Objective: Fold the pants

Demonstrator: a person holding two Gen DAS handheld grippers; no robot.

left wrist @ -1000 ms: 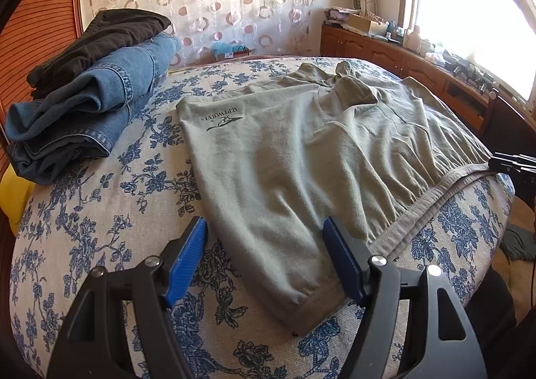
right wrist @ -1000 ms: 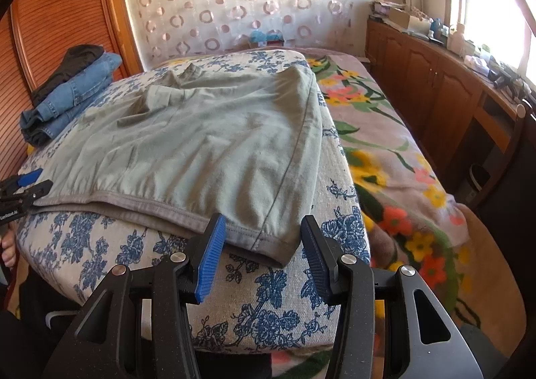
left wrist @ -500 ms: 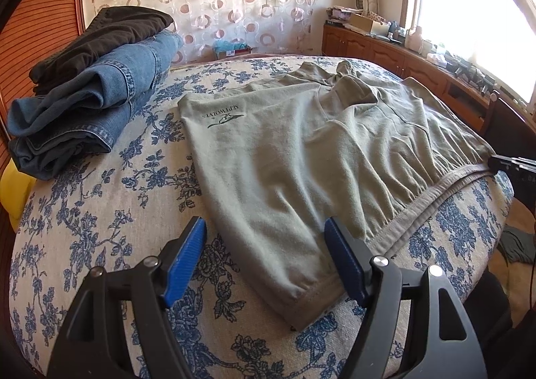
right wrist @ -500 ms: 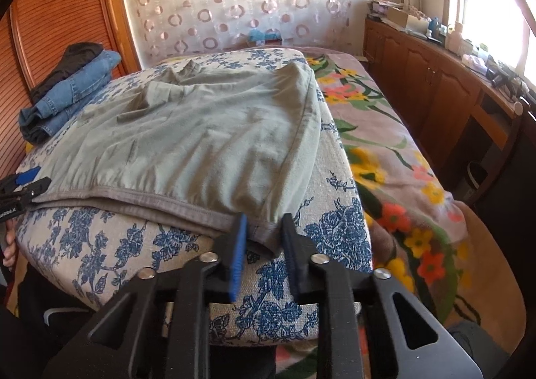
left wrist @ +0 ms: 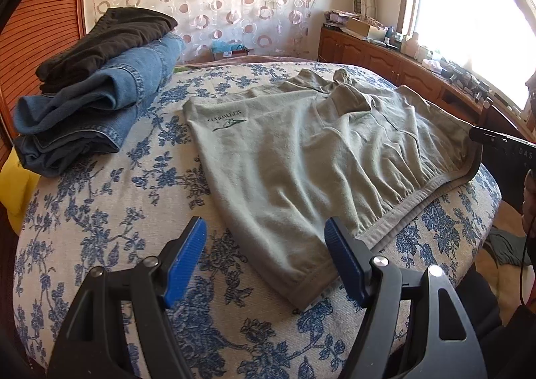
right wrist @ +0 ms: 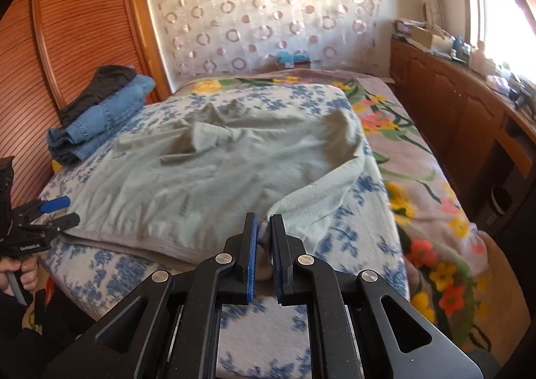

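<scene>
Left wrist view. We see the grey-green pants [left wrist: 301,158] spread flat on the blue-flowered cushion [left wrist: 100,211], waistband toward the right edge, a small dark logo near the far left corner. The left gripper [left wrist: 264,255] hangs with its jaws wide apart, straddling the near hem corner of the pants; the blue pads [left wrist: 182,261] stand to either side of the cloth and press on nothing. Far left on the cushion sit folded blue jeans [left wrist: 100,111] with a dark garment [left wrist: 107,37] stacked on top. At the right edge a black part of the right gripper [left wrist: 502,141] shows beside the waistband. A wooden cabinet [left wrist: 385,60] runs under the bright window.

Right wrist view. The right gripper [right wrist: 264,238] has just been closing, and its jaws now stand almost together, pinching the near corner of the pants [right wrist: 201,178] between the pads. That corner is raised off the cushion [right wrist: 351,228], and the cloth turns over to show a paler underside. The picture is a little blurred. At left, the left gripper [right wrist: 57,211] appears beside the waistband, jaws apart, with a hand [right wrist: 20,275] on its grip. The jeans [right wrist: 100,117] and dark garment [right wrist: 107,80] lie far left against the slatted wooden door [right wrist: 67,44]. A floral blanket [right wrist: 418,178] covers the bed to the right.
</scene>
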